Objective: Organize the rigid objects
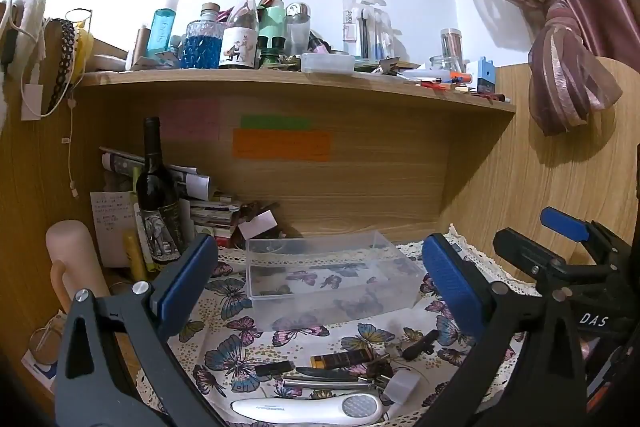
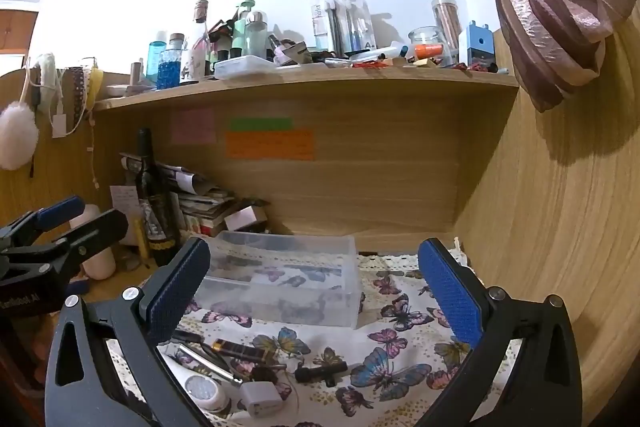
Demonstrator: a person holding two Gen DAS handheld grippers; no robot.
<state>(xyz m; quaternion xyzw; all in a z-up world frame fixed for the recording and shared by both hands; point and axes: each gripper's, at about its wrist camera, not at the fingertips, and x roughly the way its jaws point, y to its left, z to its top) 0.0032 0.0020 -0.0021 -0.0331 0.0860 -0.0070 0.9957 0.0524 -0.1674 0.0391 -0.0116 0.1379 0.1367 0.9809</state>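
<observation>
Below us, across the lower half of both views, we see a butterfly-print cloth point(image 1: 240, 311) with a lace edge spread over a wooden desk, closed in by a wood-grain back panel point(image 1: 360, 187) and a side panel on the right. At centre frame a clear plastic box point(image 1: 332, 279) sits on the cloth, nothing visible in it but the print showing through. Nearer the bottom edge lie the loose rigid items: a white handled tool point(image 1: 308, 409) with a round metal grille, a dark tube with a gold band point(image 1: 344, 359), a small black key-shaped piece point(image 2: 320, 373), a white cube plug point(image 2: 262, 397) and slim metal implements point(image 1: 328, 383). Our left gripper point(image 1: 320, 283) stands wide with nothing between its blue pads, framing the box; our right gripper point(image 2: 316, 291) is equally wide and holds nothing. In the left part of the frame a dark wine bottle point(image 1: 156, 195) stands before a pile of papers point(image 1: 208, 203), close to the box's back corner. Pink, green and orange sticky notes point(image 1: 282, 145) cling to the back panel. Across the upper middle a shelf point(image 1: 280, 83) is crowded with bottles and jars, and a mauve curtain point(image 1: 560, 67) hangs knotted at upper right.
</observation>
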